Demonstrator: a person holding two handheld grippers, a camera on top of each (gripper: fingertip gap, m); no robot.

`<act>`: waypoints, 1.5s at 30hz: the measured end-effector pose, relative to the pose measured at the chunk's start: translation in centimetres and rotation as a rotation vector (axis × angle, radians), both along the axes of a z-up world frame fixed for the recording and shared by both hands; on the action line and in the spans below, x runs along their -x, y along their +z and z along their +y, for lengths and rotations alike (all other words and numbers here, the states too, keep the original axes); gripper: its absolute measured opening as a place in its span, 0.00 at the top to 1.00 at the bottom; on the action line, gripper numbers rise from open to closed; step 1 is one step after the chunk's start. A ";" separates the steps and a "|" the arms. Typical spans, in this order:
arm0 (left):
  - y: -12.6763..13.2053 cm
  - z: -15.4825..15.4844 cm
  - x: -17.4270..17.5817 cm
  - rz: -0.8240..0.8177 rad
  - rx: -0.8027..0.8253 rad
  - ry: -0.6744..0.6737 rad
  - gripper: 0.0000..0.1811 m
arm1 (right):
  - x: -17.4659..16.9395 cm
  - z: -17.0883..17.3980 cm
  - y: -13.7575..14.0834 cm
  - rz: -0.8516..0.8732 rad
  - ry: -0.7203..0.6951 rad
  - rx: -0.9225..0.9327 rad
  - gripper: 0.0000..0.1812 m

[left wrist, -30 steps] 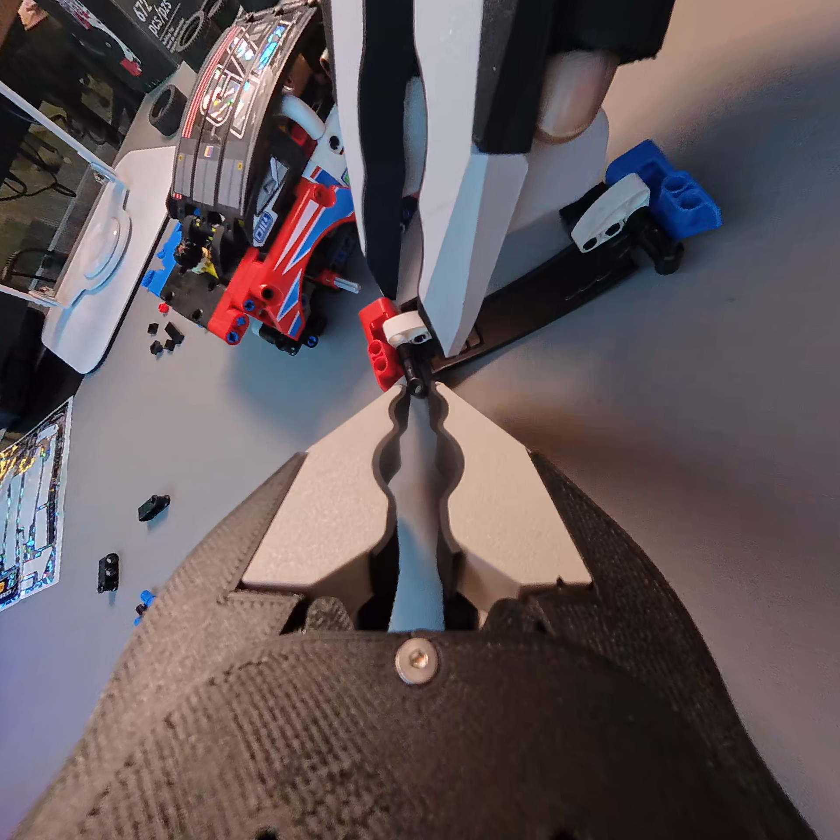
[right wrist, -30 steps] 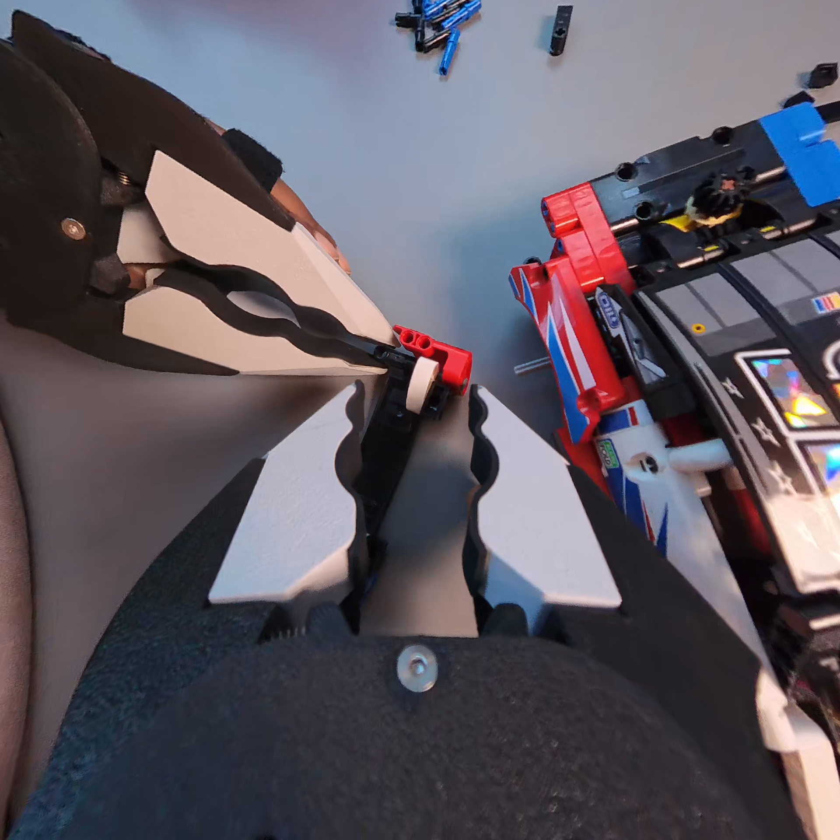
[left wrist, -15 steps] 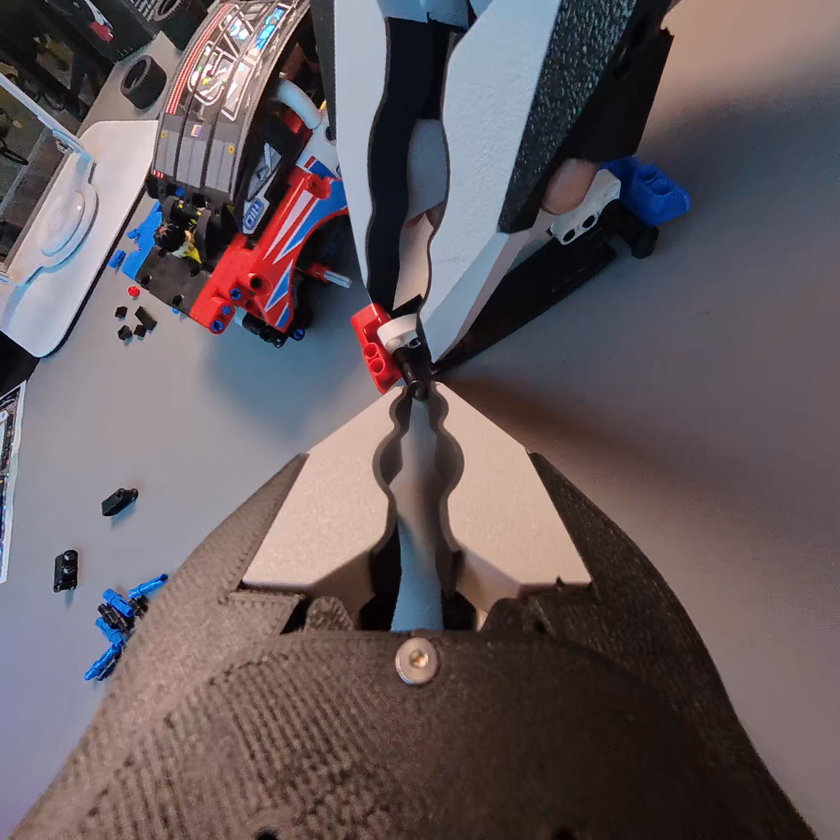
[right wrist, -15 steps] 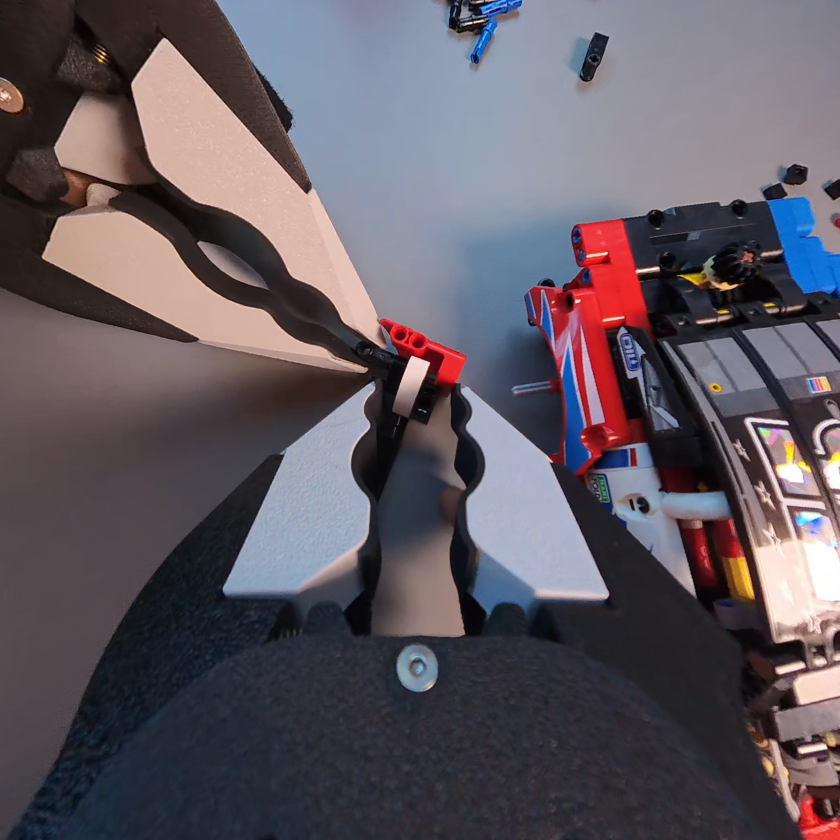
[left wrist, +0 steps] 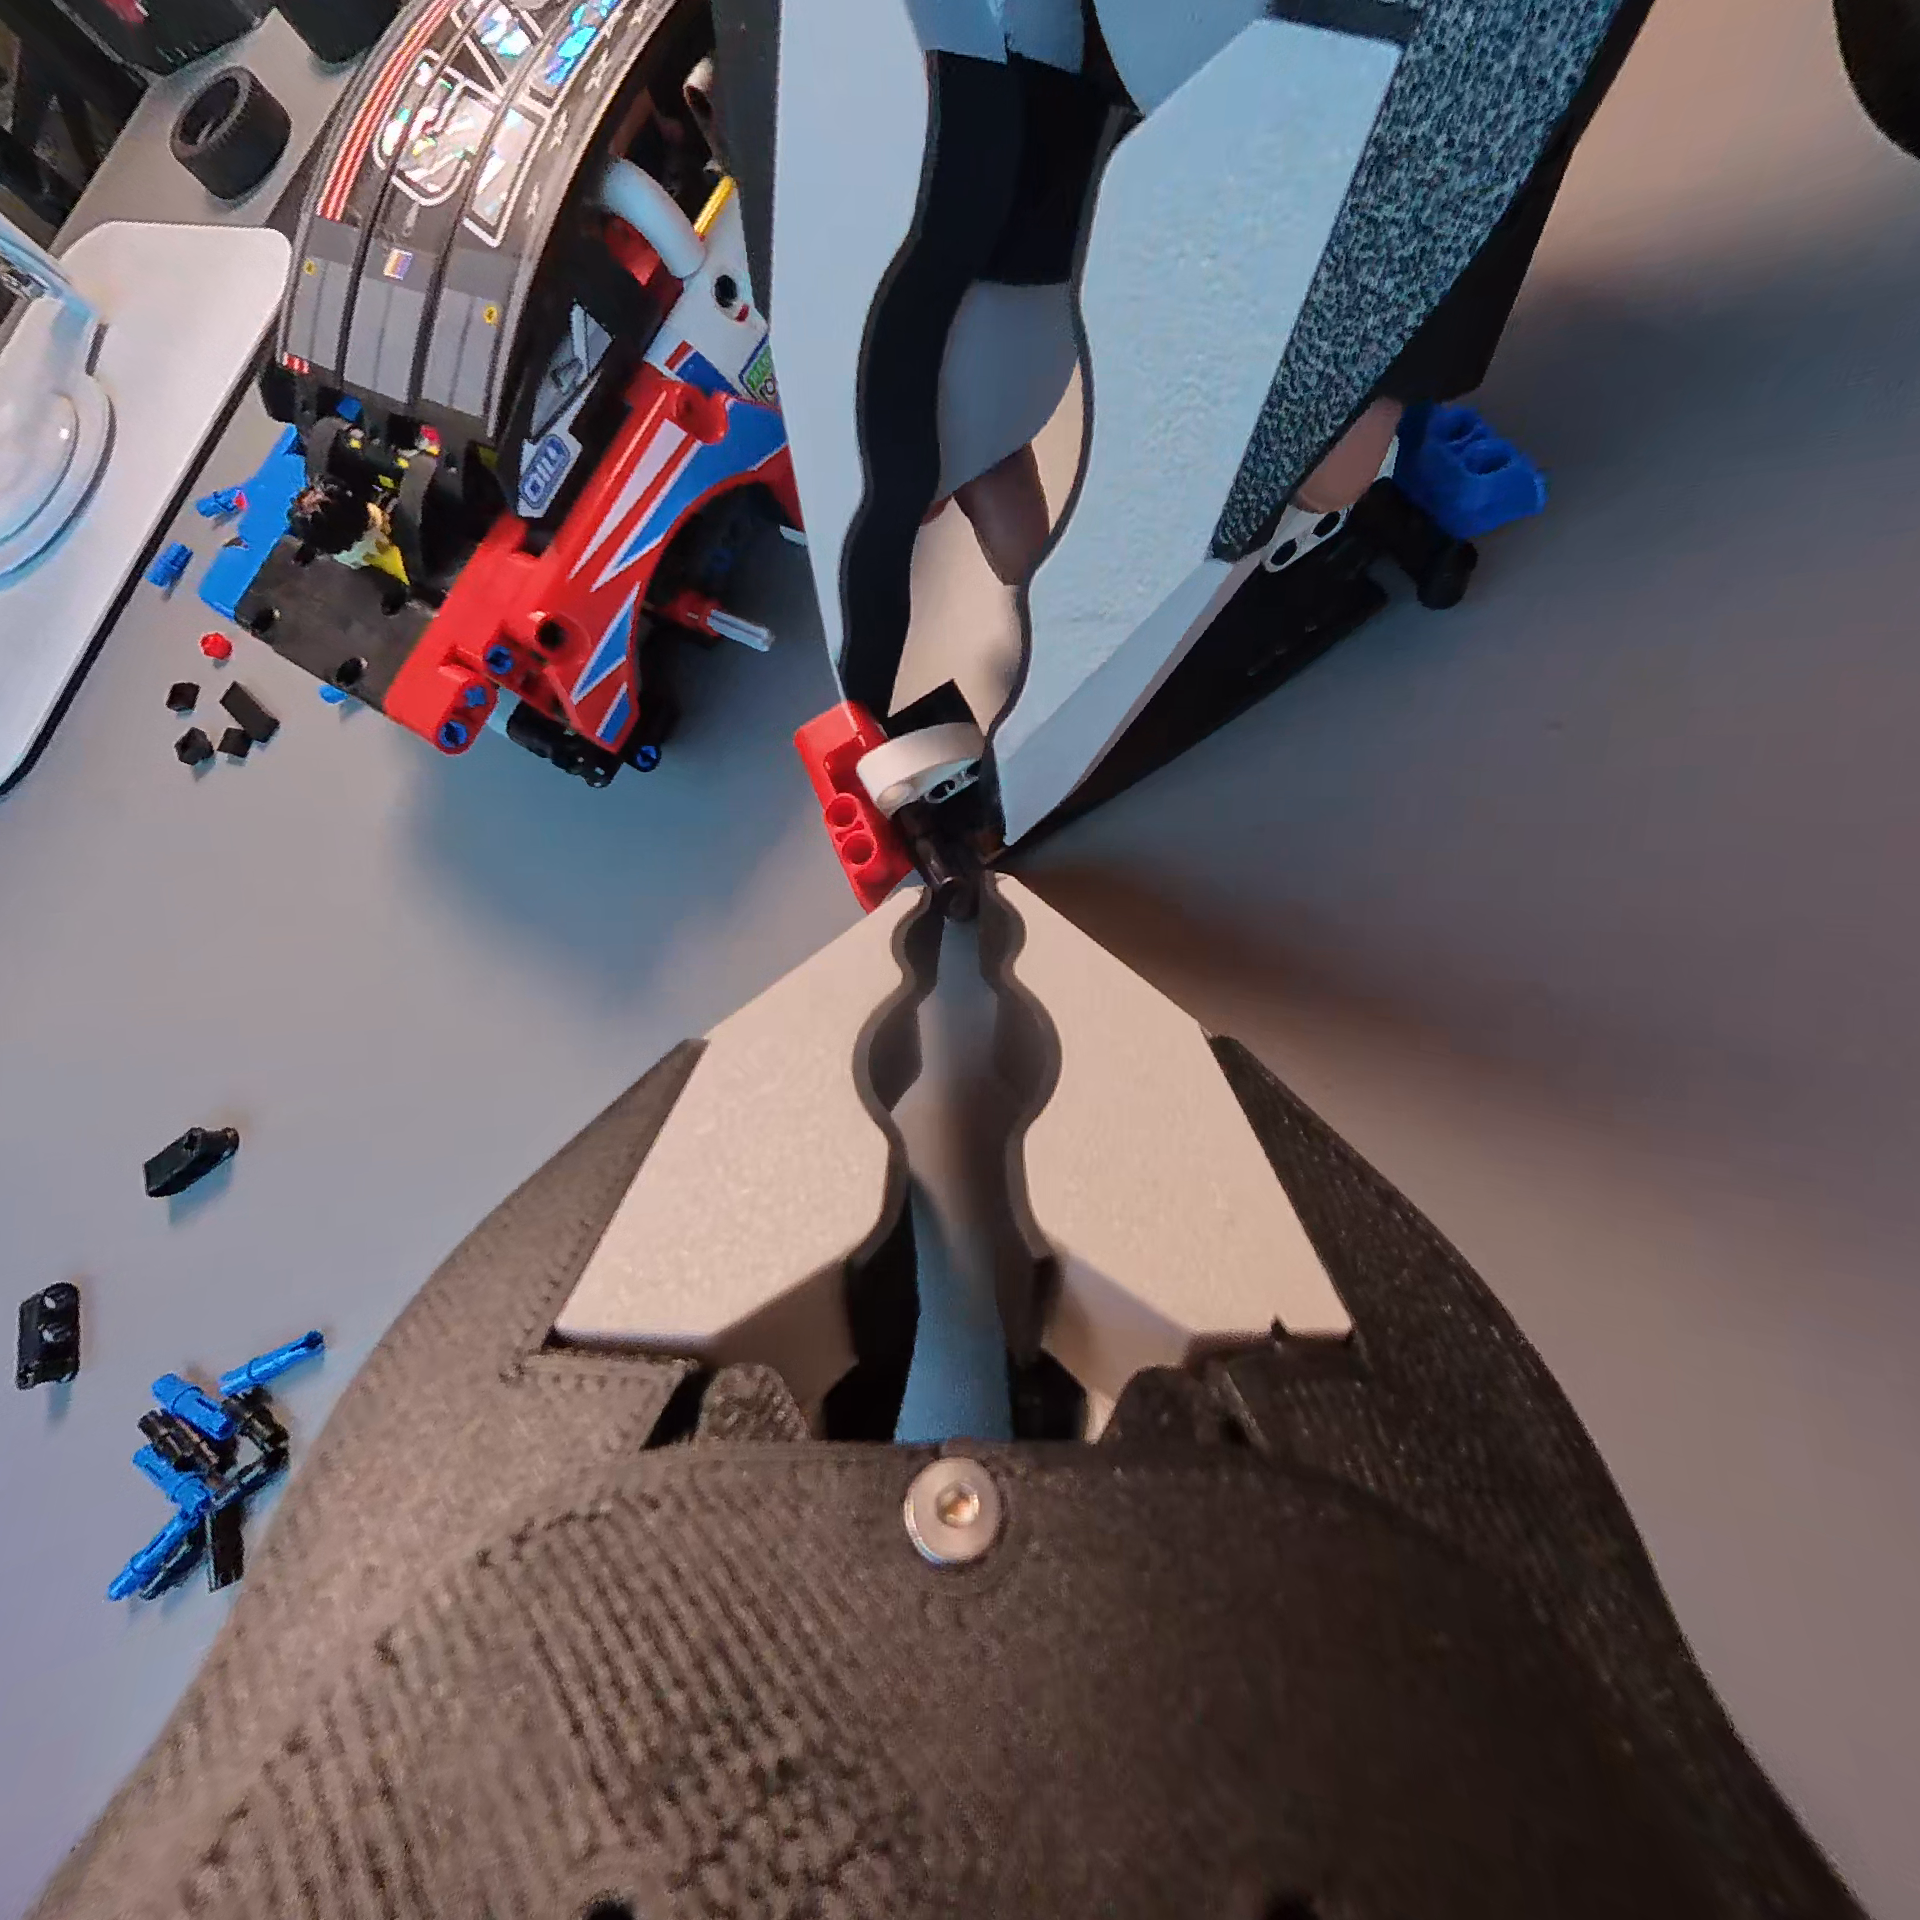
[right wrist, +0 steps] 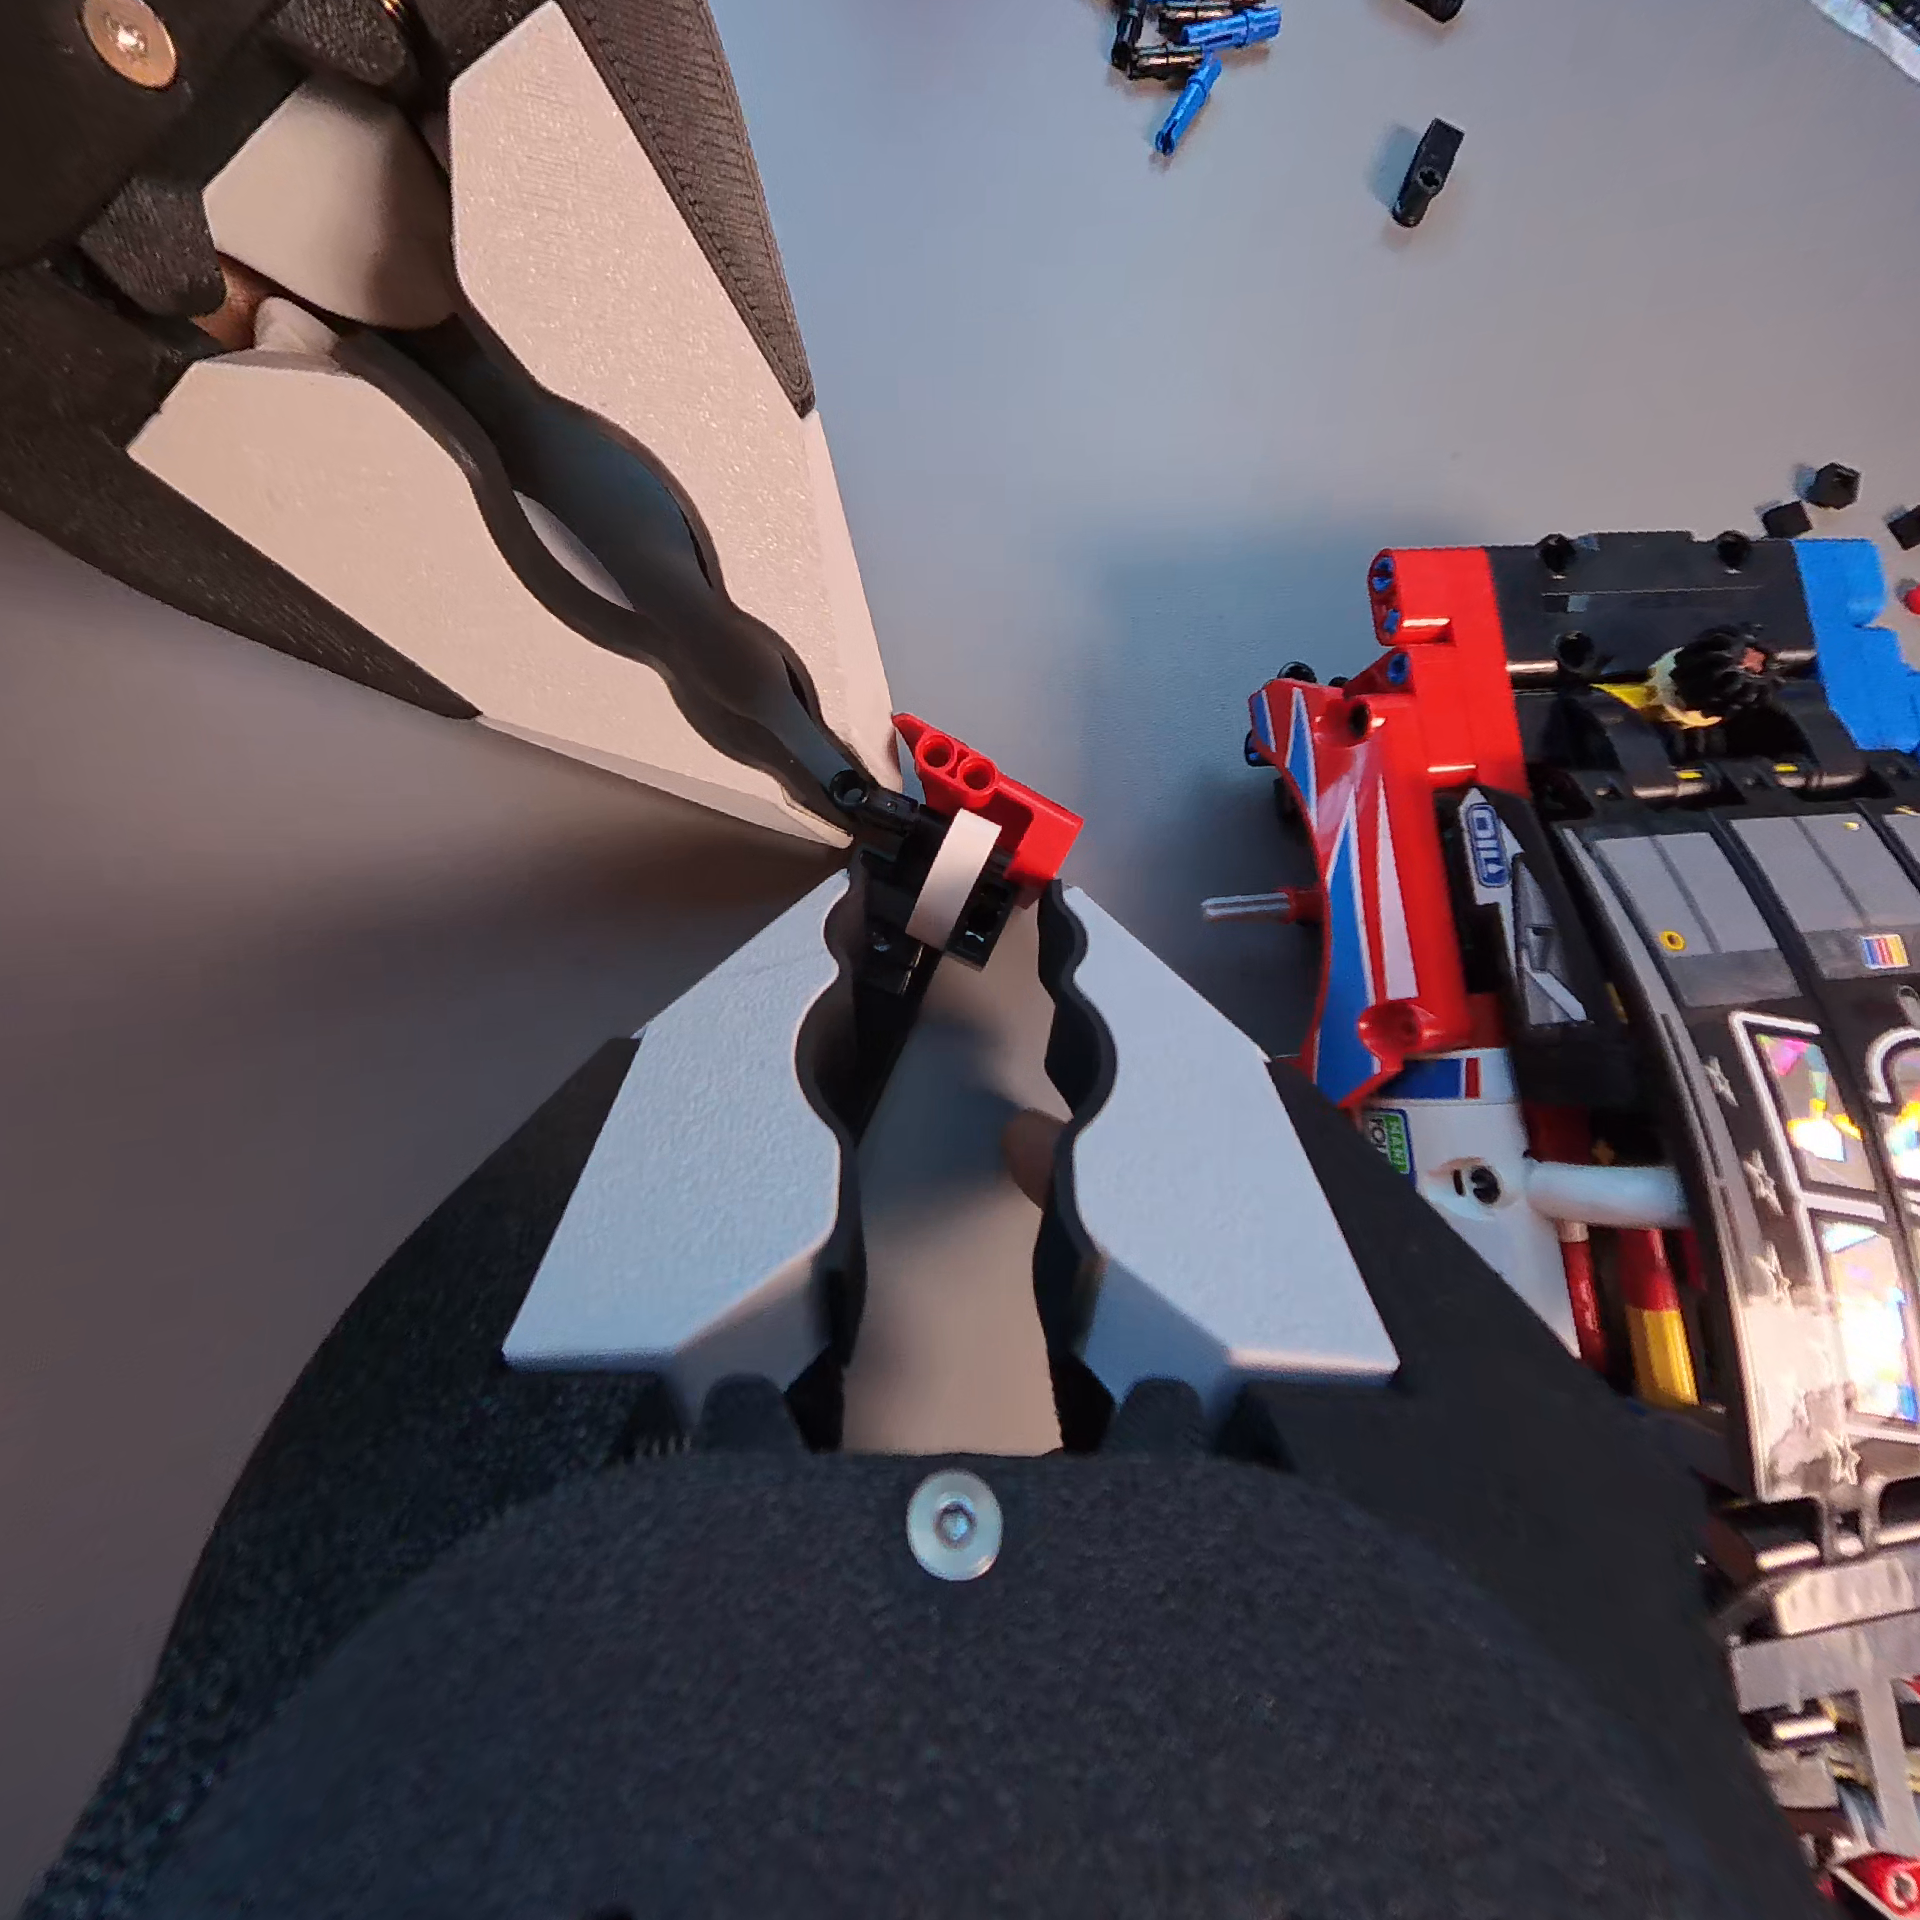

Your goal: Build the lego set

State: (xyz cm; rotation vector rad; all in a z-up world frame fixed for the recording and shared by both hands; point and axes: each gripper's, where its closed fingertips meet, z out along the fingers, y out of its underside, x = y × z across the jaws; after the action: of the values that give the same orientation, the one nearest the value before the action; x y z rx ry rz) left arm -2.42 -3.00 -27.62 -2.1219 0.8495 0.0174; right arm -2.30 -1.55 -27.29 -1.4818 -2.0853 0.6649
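A small sub-assembly, a long black beam (left wrist: 1278,644) with a red piece (left wrist: 847,810), a white piece (left wrist: 920,764) and a blue end (left wrist: 1465,478), is held above the grey table. My right gripper (right wrist: 945,894) is shut on its black beam near the white piece (right wrist: 951,873) and red piece (right wrist: 997,810). It comes in from the top in the left wrist view (left wrist: 925,769). My left gripper (left wrist: 956,899) is shut on a black pin (left wrist: 951,883) at the sub-assembly's tip. It also shows in the right wrist view (right wrist: 854,805).
The partly built red, blue and black race car (left wrist: 499,343) lies beside the grippers, also in the right wrist view (right wrist: 1558,935). Loose blue and black pins (left wrist: 197,1444), a black connector (left wrist: 187,1158), small black bits (left wrist: 223,717), a tyre (left wrist: 229,130) and a white stand base (left wrist: 156,343) lie around. My left and right fingertips are right by each other. The black connector (left wrist: 187,1158) is about 20 cm from both grippers' fingertips. It is also in sight in the right wrist view (right wrist: 1420,166).
My right gripper's jaws have closed in on the sub-assembly. Both grippers have shifted a little relative to the car. My left gripper has kept its hold on the pin.
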 end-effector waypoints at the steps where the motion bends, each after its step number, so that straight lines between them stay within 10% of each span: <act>1: 0.0 0.0 0.0 -0.005 0.002 -0.005 0.98 | 0.0 0.0 0.0 0.002 0.005 0.005 0.83; 6: 0.0 -1.0 -0.3 -0.055 0.050 -0.062 0.97 | 0.0 -0.2 0.1 0.028 0.013 0.072 0.86; 13: 2.8 -2.6 0.3 -0.266 0.067 -0.246 0.73 | -0.6 -1.9 0.1 0.005 0.123 0.075 0.77; 19: 0.1 -2.7 -1.7 -0.213 0.159 -0.463 0.55 | -2.1 -3.0 0.4 -0.028 0.188 0.042 0.72; 26: 0.2 -2.9 -2.9 -0.177 0.099 -0.513 0.75 | -2.6 -4.0 -0.4 -0.025 0.212 0.012 0.78; 45: 0.2 -3.0 -2.3 -0.105 0.098 -0.458 0.75 | -2.0 -4.3 -0.5 0.011 0.261 0.055 0.84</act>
State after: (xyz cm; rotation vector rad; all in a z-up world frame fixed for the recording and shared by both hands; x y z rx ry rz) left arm -0.08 -5.96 -27.44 -1.9503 1.2730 -0.3771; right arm -0.27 -5.86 -27.76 -1.2411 -2.2906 0.8306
